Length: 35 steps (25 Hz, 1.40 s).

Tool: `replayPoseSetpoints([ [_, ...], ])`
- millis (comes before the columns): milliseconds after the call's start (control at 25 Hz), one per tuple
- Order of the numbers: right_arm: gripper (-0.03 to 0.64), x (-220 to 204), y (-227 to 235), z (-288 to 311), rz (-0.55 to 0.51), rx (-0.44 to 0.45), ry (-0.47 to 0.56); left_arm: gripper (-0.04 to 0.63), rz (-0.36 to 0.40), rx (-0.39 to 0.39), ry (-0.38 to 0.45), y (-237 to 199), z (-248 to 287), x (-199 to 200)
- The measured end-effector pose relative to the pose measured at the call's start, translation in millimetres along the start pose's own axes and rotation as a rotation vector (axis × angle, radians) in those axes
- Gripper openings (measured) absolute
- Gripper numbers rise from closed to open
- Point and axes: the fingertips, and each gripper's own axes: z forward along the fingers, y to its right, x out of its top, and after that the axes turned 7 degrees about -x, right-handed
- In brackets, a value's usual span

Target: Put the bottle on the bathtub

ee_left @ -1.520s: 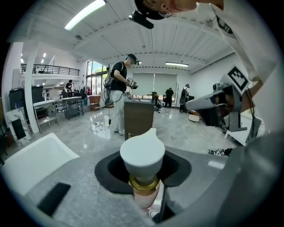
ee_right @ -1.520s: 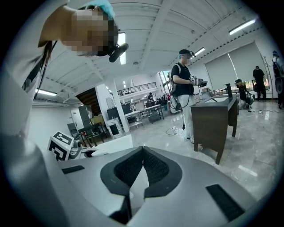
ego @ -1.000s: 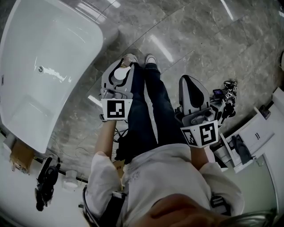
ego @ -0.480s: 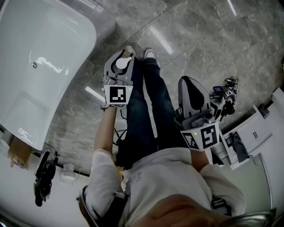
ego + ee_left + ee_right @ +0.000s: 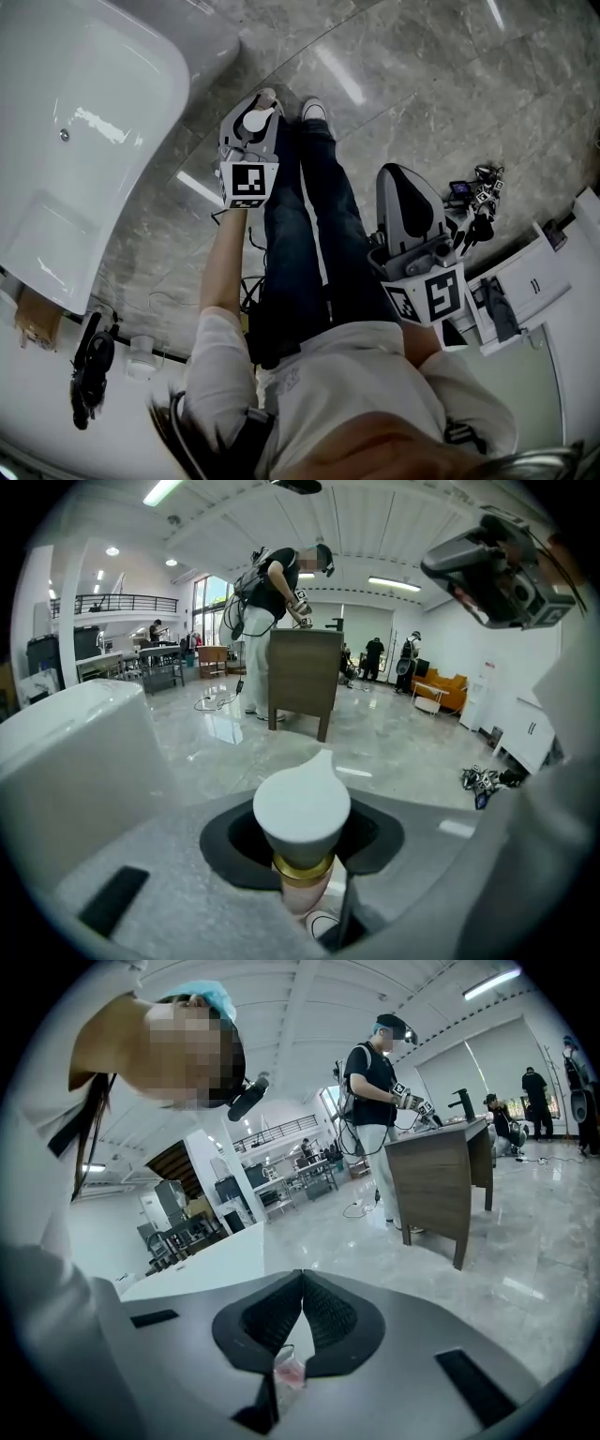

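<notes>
In the head view the left gripper (image 5: 257, 108) hung over the grey marble floor (image 5: 450, 84), just beside the person's shoes (image 5: 315, 110). The bottle (image 5: 251, 123) sat between its fingers. From above only the round white cap showed, and the body under it was hidden. The white bathtub (image 5: 112, 75) lay to the left of this gripper, apart from it, so the bottle was not on it. The tub's far end was cut off by the picture's edge. The right gripper (image 5: 401, 174) was held by the person's other side, over the floor. Each gripper's cube carried a black-and-white square marker.

In the left gripper view the bottle (image 5: 302, 808) stood upright, and the dark fingers (image 5: 230, 841) were clenched on it from both sides. The cap was white and smooth, wide and round, and drawn to a small point at the back. Under it came a shiny gold ring, then a pale pink neck. The rest of the body went down behind the gripper's grey shell, so any label or print there could not be seen. The bathtub's white wall (image 5: 75, 752) filled the left edge, blurred and close.

In the right gripper view the ribbed fingers (image 5: 272, 1321) were clenched with their tips touching and gripped nothing. Low in the gap a small pinkish patch (image 5: 289, 1370) showed; I could not tell what it was.
</notes>
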Motion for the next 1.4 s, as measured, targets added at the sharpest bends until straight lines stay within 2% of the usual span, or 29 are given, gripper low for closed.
replayPoseSetpoints([
  [280,0.012,-5.7,8.8,11.0,0.005,-0.013,-0.002,0.130,-0.033,0.046,-0.009,-14.9,24.5,-14.2],
  [520,0.012,-5.5,10.9,15.4,-0.008,-0.022,-0.003,0.130,-0.090,0.072,-0.027,-28.1,43.7,-33.4],
  [680,0.012,-6.5,10.4,23.8,-0.010,-0.033,0.005,0.126,-0.137,0.107,-0.053,-45.1,55.7,-56.2],
  [1040,0.012,-25.7,5.8,40.5,-0.019,-0.037,-0.012,0.123,-0.187,0.166,-0.112,-76.3,78.9,-107.0],
  [1400,0.012,-50.4,11.5,62.1,-0.040,-0.042,-0.014,0.123,-0.231,0.163,-0.143,-84.4,108.4,-162.5],
])
